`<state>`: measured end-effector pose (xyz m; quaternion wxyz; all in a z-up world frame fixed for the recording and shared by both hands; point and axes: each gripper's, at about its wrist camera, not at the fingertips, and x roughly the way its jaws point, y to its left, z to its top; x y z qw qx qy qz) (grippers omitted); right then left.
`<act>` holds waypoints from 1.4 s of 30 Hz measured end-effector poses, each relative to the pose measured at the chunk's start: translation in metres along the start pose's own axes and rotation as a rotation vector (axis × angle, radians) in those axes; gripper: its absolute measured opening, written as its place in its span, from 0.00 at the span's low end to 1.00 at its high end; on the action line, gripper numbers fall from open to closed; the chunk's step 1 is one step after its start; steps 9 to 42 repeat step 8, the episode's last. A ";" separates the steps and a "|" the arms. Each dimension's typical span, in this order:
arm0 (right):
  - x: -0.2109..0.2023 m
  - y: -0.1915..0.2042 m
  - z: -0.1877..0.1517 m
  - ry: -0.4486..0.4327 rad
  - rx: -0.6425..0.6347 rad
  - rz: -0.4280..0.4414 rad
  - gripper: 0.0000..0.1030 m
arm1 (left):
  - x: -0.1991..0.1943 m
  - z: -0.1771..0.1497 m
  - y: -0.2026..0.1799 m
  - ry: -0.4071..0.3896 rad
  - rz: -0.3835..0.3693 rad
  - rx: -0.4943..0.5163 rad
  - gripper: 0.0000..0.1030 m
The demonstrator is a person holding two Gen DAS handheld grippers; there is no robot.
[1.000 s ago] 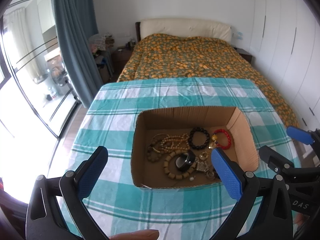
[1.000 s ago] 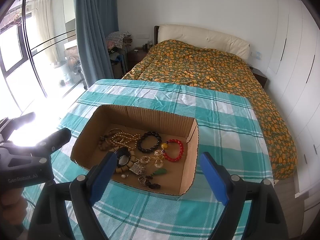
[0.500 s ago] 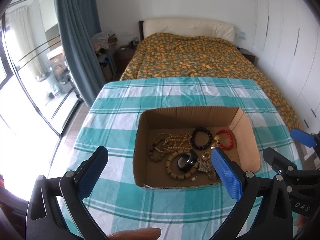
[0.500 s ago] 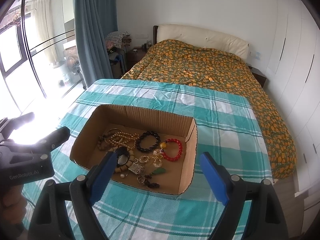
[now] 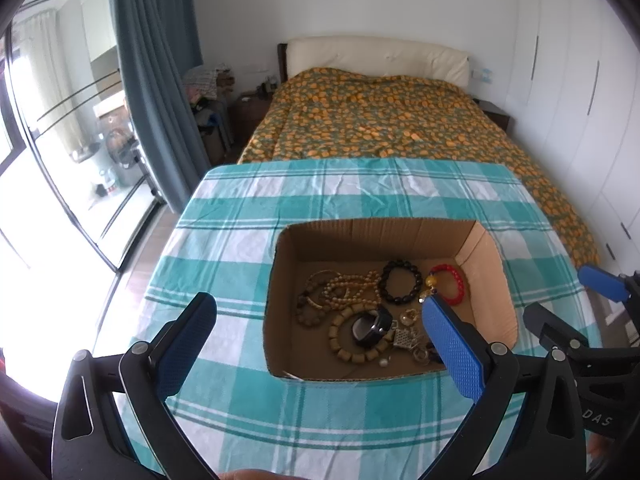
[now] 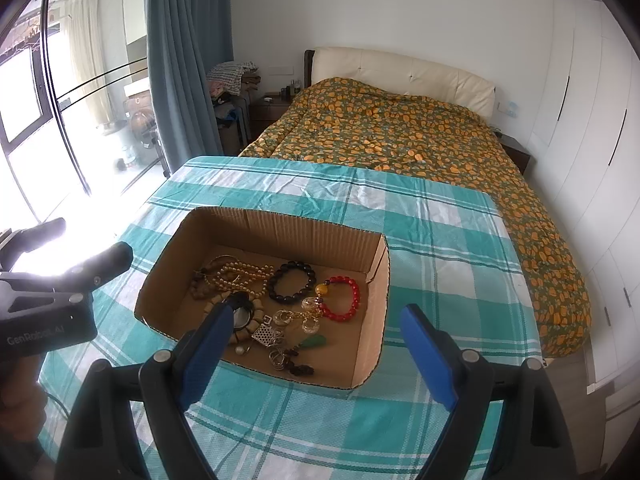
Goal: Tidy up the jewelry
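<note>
A shallow open brown cardboard box sat on the teal-and-white checked tablecloth, holding a loose heap of jewelry. A black beaded bracelet lay flat near the middle, with a red beaded bracelet carrying one yellow bead just beside it toward the box's right wall. A tangle of cream pearl-like strands lay to the left. A chunky tan wooden-bead bracelet ringed a black watch-like piece. Small gold and silver trinkets and a green pendant lay nearest the front wall.
</note>
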<state>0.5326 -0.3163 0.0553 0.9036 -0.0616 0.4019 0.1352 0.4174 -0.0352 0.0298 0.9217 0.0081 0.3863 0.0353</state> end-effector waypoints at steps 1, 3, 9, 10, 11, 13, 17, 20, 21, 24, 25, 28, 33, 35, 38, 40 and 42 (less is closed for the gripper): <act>0.000 0.000 0.000 0.001 0.000 -0.001 0.84 | 0.000 0.000 0.000 0.001 -0.010 -0.005 1.00; 0.001 -0.001 -0.001 0.002 0.000 -0.004 0.84 | 0.000 -0.002 0.001 -0.001 -0.029 -0.013 1.00; 0.003 -0.003 -0.004 0.006 0.005 -0.006 0.84 | -0.002 -0.004 -0.002 -0.009 -0.014 0.004 0.99; 0.003 -0.003 -0.004 0.006 0.005 -0.006 0.84 | -0.002 -0.004 -0.002 -0.009 -0.014 0.004 0.99; 0.003 -0.003 -0.004 0.006 0.005 -0.006 0.84 | -0.002 -0.004 -0.002 -0.009 -0.014 0.004 0.99; 0.003 -0.003 -0.004 0.006 0.005 -0.006 0.84 | -0.002 -0.004 -0.002 -0.009 -0.014 0.004 0.99; 0.003 -0.003 -0.004 0.006 0.005 -0.006 0.84 | -0.002 -0.004 -0.002 -0.009 -0.014 0.004 0.99; 0.003 -0.003 -0.004 0.006 0.005 -0.006 0.84 | -0.002 -0.004 -0.002 -0.009 -0.014 0.004 0.99; 0.003 -0.003 -0.004 0.006 0.005 -0.006 0.84 | -0.002 -0.004 -0.002 -0.009 -0.014 0.004 0.99; 0.003 -0.003 -0.004 0.006 0.005 -0.006 0.84 | -0.002 -0.004 -0.002 -0.009 -0.014 0.004 0.99; 0.003 -0.003 -0.004 0.006 0.005 -0.006 0.84 | -0.002 -0.004 -0.002 -0.009 -0.014 0.004 0.99; 0.003 -0.003 -0.004 0.006 0.005 -0.006 0.84 | -0.002 -0.004 -0.002 -0.009 -0.014 0.004 0.99; 0.003 -0.003 -0.004 0.006 0.005 -0.006 0.84 | -0.002 -0.004 -0.002 -0.009 -0.014 0.004 0.99; 0.003 -0.003 -0.004 0.006 0.005 -0.006 0.84 | -0.002 -0.004 -0.002 -0.009 -0.014 0.004 0.99; 0.003 -0.003 -0.004 0.006 0.005 -0.006 0.84 | -0.002 -0.004 -0.002 -0.009 -0.014 0.004 0.99; 0.003 -0.003 -0.004 0.006 0.005 -0.006 0.84 | -0.002 -0.004 -0.002 -0.009 -0.014 0.004 0.99; 0.003 -0.003 -0.004 0.006 0.005 -0.006 0.84 | -0.002 -0.004 -0.002 -0.009 -0.014 0.004 0.99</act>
